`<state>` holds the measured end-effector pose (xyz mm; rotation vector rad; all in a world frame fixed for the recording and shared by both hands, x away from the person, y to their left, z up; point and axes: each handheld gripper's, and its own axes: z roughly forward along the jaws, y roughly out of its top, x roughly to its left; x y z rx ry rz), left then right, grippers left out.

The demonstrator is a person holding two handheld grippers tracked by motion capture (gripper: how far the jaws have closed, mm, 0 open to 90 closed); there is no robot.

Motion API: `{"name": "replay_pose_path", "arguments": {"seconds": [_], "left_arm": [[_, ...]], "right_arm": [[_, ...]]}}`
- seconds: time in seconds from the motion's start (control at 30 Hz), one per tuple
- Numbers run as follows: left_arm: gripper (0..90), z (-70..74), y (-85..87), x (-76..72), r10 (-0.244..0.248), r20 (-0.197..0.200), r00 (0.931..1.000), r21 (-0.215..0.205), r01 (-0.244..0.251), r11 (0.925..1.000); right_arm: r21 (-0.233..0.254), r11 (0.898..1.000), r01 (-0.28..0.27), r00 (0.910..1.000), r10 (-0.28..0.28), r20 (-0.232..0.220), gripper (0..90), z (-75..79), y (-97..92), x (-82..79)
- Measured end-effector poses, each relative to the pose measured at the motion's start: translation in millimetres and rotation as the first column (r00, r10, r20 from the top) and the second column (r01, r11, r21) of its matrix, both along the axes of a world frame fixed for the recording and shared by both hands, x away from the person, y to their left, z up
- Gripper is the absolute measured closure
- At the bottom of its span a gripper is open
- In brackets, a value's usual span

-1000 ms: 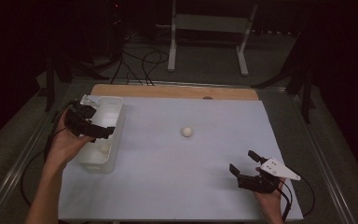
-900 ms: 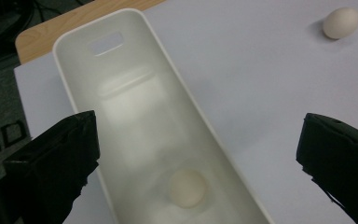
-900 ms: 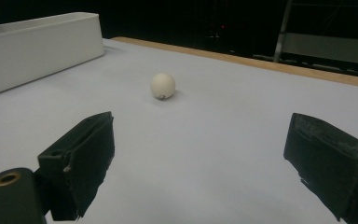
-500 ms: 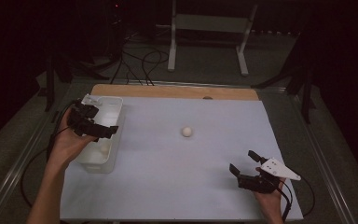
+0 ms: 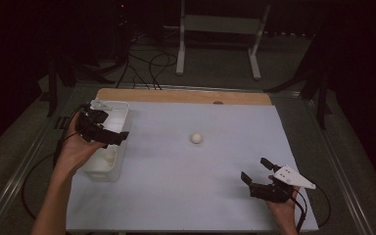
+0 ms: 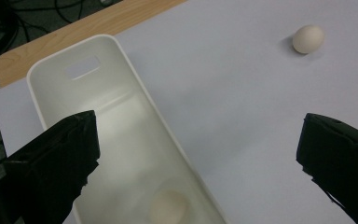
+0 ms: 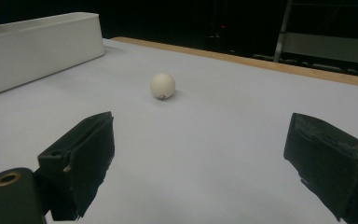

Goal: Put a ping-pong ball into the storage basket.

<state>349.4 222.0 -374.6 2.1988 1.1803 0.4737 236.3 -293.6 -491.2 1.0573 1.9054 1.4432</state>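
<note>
Both forearms are bare, with no sleeves in sight. The left claw [image 5: 108, 134] is black with blocky matte jaws and a trailing black cable. The right claw [image 5: 257, 174] is black too, topped by a pale three-cornered plate, with a brass-ringed hole beside its jaw.

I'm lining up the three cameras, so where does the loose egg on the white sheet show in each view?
High view: the loose egg lies mid-sheet, apart from both grippers.
Left gripper view: upper right, beyond the open jaws.
Right gripper view: upper middle, ahead of the open jaws.
Shared landmark: the white bin, at left in the high view, left in the left gripper view, upper left in the right gripper view.
</note>
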Motion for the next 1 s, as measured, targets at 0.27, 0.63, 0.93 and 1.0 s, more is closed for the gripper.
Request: {"name": "replay_pose_path", "arguments": {"seconds": [0.27,0.63,0.93,1.0], "left_arm": [[0.1,2.0,-6.9,1.5,-0.004,0.002,1.0,0.019,0.004,0.9998],[0.1,2.7,-22.4,3.9,-0.027,0.003,0.9996,0.007,0.027,0.9996],[0.1,3.8,-39.3,7.9,-0.059,0.002,0.9983,0.003,0.059,0.9982],[0.1,4.1,-40.9,8.3,-0.06,0.005,0.9982,0.001,0.06,0.9982]], "right_arm": [[-0.002,1.0,-0.002,1.0,0.002,0.003,8.4,0.2,-0.3,0.0],[0.0,1.0,0.001,1.0,-0.001,0.002,8.4,0.4,-0.3,-0.1],[-0.001,1.0,0.002,1.0,-0.002,0.002,8.4,0.5,-0.7,-0.3],[-0.001,1.0,0.002,1.0,-0.002,0.001,8.4,0.5,-0.6,-0.3]]}}
